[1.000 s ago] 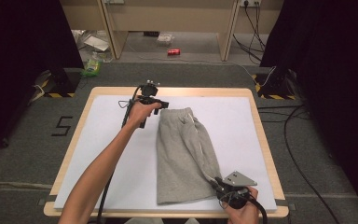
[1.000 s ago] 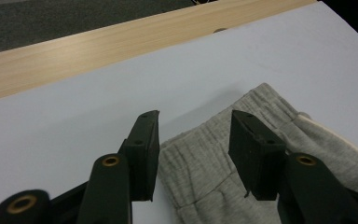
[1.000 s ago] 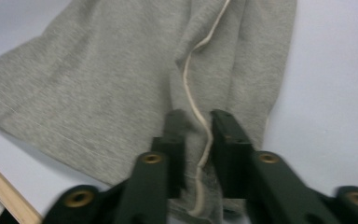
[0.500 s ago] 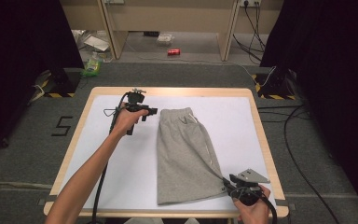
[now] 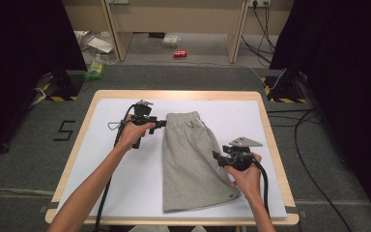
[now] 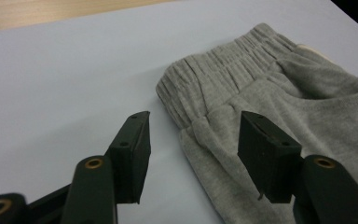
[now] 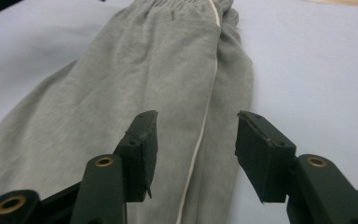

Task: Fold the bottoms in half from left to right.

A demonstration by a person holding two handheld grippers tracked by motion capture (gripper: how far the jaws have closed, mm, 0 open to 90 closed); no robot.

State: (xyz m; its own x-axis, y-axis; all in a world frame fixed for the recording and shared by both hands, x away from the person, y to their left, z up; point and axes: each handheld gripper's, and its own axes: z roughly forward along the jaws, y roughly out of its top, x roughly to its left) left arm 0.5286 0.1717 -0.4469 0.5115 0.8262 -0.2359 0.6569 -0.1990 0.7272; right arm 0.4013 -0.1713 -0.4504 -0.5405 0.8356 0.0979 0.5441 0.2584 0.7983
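Observation:
A pair of grey shorts (image 5: 193,159), folded lengthwise, lies flat on the white sheet (image 5: 106,159) with its waistband at the far end. My left gripper (image 5: 162,123) is open just left of the waistband. In the left gripper view the left gripper (image 6: 193,140) has its jaws spread, with the shorts' (image 6: 270,93) elastic waistband corner just ahead of them. My right gripper (image 5: 217,157) is open at the shorts' right edge, about halfway along. In the right gripper view the right gripper (image 7: 196,144) straddles the white side stripe of the shorts (image 7: 135,74). Nothing is clamped.
The wooden table (image 5: 275,159) rims the white sheet, with bare sheet left and right of the shorts. On the floor beyond lie a red can (image 5: 179,53), a green packet (image 5: 95,67) and cables (image 5: 319,116). Dark curtains stand at both sides.
My right gripper has moved from the hem corner near the front edge up along the shorts' right side. My left gripper drew slightly away from the waistband, then came back beside it.

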